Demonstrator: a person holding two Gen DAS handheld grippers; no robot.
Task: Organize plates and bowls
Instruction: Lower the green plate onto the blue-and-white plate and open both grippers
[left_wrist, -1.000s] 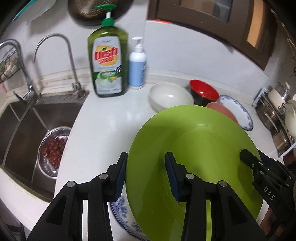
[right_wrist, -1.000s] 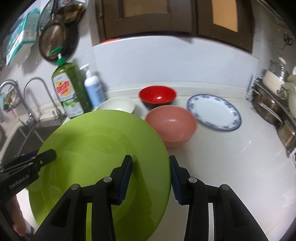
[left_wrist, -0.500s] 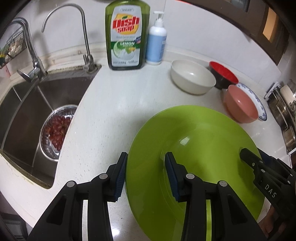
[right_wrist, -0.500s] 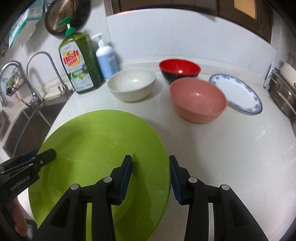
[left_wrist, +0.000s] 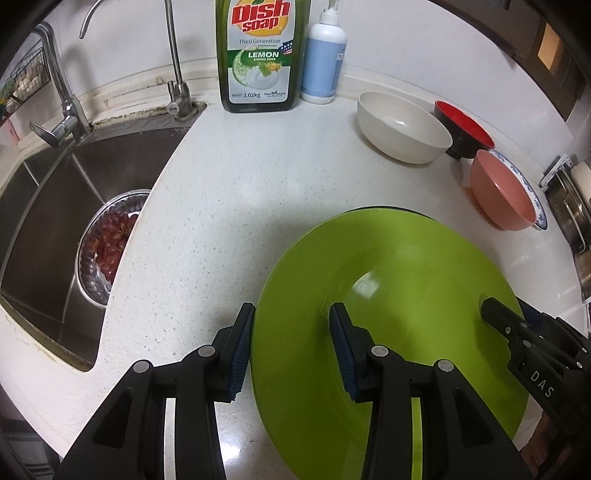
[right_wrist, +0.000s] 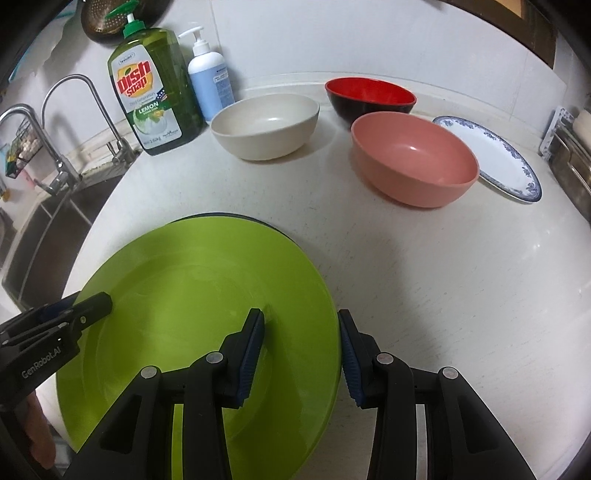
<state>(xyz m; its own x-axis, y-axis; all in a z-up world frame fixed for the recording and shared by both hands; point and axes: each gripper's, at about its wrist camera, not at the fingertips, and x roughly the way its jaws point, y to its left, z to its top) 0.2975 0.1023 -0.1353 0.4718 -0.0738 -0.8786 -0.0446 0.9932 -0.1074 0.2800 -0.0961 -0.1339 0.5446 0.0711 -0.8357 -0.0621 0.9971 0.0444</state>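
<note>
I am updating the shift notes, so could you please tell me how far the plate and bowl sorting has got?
Nothing looks finished yet. In hand: the green plate, clamped by the left hand-held gripper and the right hand-held gripper on opposite rims, low over a dark-edged plate underneath. Left: the cream bowl, red bowl and pink bowl stand apart, and the blue-rimmed plate lies alone.
</note>
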